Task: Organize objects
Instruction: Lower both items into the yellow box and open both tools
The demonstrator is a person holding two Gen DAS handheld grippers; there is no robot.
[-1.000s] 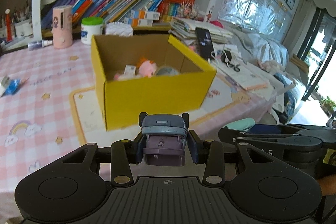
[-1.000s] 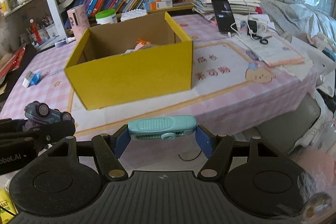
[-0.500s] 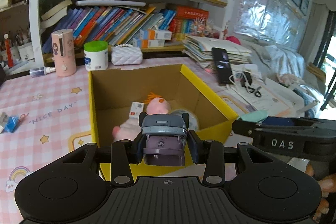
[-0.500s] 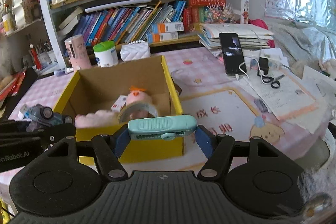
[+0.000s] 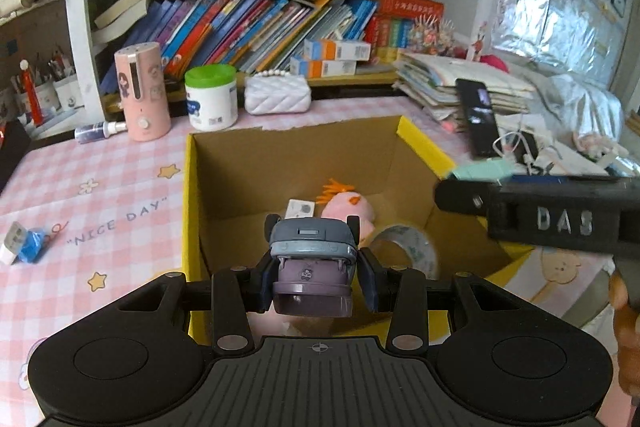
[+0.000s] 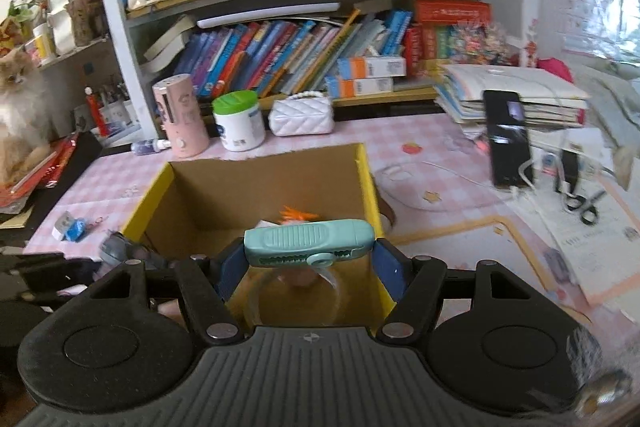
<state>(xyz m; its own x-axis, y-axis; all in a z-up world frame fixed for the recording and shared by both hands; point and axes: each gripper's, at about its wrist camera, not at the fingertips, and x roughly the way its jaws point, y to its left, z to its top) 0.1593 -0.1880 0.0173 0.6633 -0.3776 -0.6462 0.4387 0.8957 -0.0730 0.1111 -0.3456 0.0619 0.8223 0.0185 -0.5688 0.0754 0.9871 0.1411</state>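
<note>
My left gripper is shut on a grey-blue and purple toy car, held above the near part of the open yellow cardboard box. My right gripper is shut on a mint-green oblong clip-like item, gripped by its two ends over the same box. Inside the box lie a pink plush toy with orange hair, a roll of clear tape and a small white card. The right gripper's side shows at the right of the left wrist view, above the box's right wall.
A pink cylinder, a green-lidded white jar and a white quilted purse stand behind the box before the bookshelf. A phone, cables and scissors lie right. A small blue and white item lies left. A cat sits far left.
Both grippers have moved forward from in front of the table edge to above the box, each still holding its object. The box interior now fills the view below them.
</note>
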